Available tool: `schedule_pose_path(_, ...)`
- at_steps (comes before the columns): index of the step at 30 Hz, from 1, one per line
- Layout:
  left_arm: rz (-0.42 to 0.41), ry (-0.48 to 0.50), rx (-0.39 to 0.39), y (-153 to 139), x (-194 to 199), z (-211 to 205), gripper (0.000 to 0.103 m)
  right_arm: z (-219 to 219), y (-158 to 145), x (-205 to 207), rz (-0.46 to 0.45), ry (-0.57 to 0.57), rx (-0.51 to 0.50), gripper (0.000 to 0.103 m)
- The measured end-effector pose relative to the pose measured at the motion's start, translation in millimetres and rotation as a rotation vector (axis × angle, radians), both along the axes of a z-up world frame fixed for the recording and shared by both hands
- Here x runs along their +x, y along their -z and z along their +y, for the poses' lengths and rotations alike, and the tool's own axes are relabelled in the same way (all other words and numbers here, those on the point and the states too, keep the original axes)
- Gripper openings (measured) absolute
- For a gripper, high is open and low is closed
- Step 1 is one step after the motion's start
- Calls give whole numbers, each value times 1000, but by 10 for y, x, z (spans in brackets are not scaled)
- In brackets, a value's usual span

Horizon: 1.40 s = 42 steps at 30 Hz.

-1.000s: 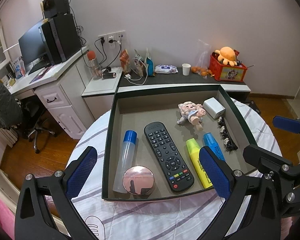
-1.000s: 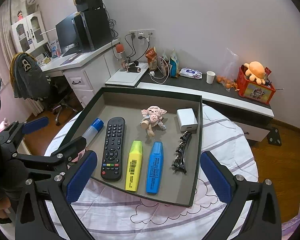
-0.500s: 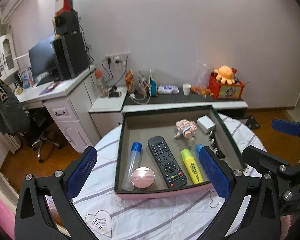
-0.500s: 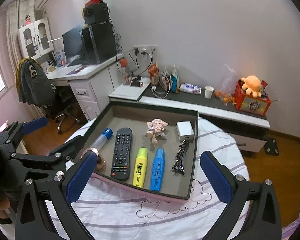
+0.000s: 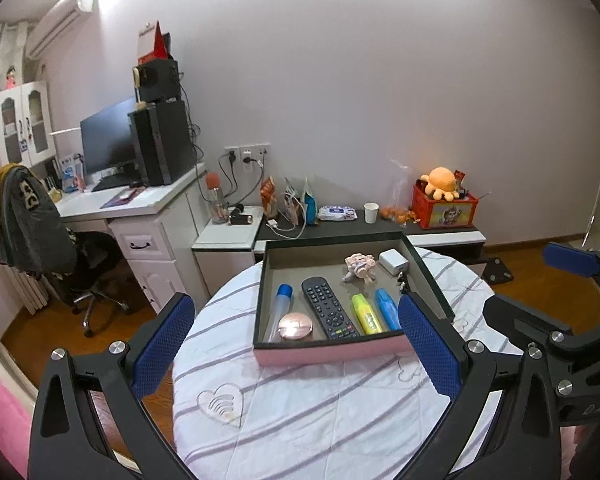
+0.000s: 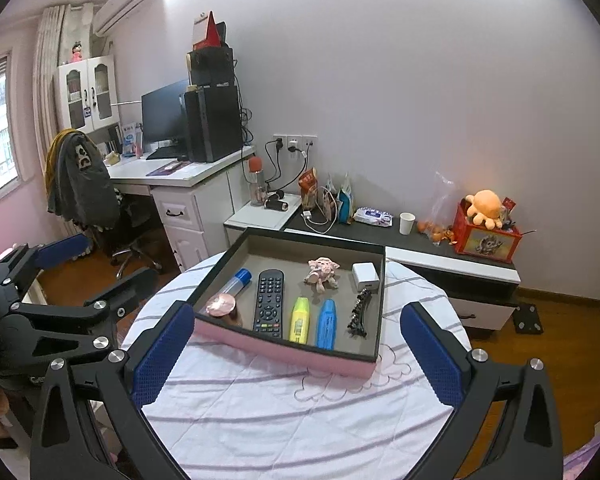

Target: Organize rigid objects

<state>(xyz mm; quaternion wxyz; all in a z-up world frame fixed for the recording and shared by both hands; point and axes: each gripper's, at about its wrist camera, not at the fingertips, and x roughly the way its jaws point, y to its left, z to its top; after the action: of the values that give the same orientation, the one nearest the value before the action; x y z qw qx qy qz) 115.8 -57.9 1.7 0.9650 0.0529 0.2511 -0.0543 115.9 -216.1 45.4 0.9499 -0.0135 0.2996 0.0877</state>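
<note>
A pink-sided tray (image 5: 328, 354) (image 6: 284, 350) stands on the round table. In it lie a black remote (image 5: 330, 312) (image 6: 269, 300), a yellow highlighter (image 5: 366, 314) (image 6: 300, 320), a blue highlighter (image 5: 386, 308) (image 6: 326, 324), a blue-capped tube (image 5: 278, 306) (image 6: 236, 280), a round pink compact (image 5: 295, 326) (image 6: 221, 304), a pig toy (image 5: 359, 266) (image 6: 322, 270), a white charger (image 5: 394, 260) (image 6: 365, 274) and a black hair clip (image 6: 359, 310). My left gripper (image 5: 296, 346) and right gripper (image 6: 296, 350) are open and empty, held back above the table's near side.
The table (image 5: 320, 408) has a striped white cloth. Behind it are a low dark shelf (image 5: 340, 226) with snacks, a cup and a red toy box, a white desk (image 5: 140, 208) with a monitor, and an office chair (image 5: 80, 256).
Both grippers have pulled back and up from the tray. The tray now looks smaller and farther, and its pink front wall has come into view.
</note>
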Motion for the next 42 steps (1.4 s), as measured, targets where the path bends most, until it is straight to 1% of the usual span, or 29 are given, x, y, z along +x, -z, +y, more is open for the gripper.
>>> schedule_pose_path(7,-63,-15,0,-86,-515,41,103,44,-54,-464,-44,16,-14,103)
schedule_pose_path(14,-153,-55,-15,-166,-1005,152,103,131,-131,-933,-138,2,-21,103)
schedule_pose_path(19,-191,-47,-20,-226,-1254,207,103,196,-149,-1201,-194,19,-30,103)
schedule_pose_path(26,-203,-49,-11,-296,-1433,252,103,184,-223,-1396,-232,71,-29,103)
schedule_pose_path(31,-209,-26,-17,-377,-1471,230,103,155,-291,-1459,-249,102,-32,103)
schedule_pose_path(36,-227,-6,-10,-528,-1432,154,103,82,-393,-1462,-262,130,-26,103)
schedule_pose_path(42,-273,2,-1,-801,-1315,60,103,25,-652,-1391,-294,138,-35,103)
